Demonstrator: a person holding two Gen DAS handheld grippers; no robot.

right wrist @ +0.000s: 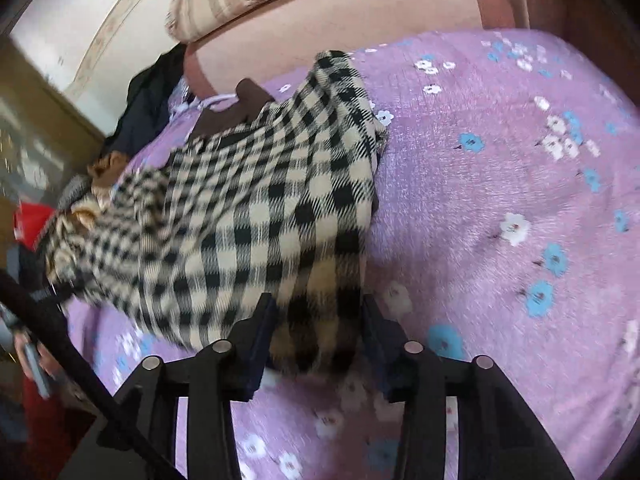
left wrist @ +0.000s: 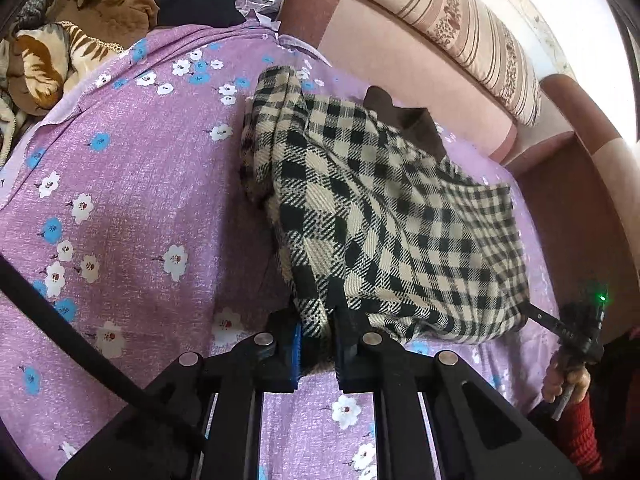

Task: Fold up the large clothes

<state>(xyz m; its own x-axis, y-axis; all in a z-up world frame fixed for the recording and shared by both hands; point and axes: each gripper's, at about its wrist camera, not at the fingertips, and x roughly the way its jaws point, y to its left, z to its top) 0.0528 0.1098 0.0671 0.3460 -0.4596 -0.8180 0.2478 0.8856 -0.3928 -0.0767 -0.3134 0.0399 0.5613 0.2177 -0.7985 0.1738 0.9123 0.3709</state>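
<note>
Mid-fold, the checked garment (left wrist: 384,216) lies part-doubled near the sofa-back edge of the bed (left wrist: 132,184), its near hem lifted, clamped by the left gripper (left wrist: 317,340) and apparently by the blurred right gripper (right wrist: 318,332), so flattening and further folds remain.

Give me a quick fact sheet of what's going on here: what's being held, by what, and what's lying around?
Garment: checked black-and-cream garment, near edge lifted, far end on the bed
Left gripper: shut on the garment's near edge
Right gripper: fingers either side of a bunch of the garment; blurred, grip uncertain
Surface: purple flowered bedsheet
Behind: striped bolster on a pink headboard
Side heap: brown and patterned clothes
</note>
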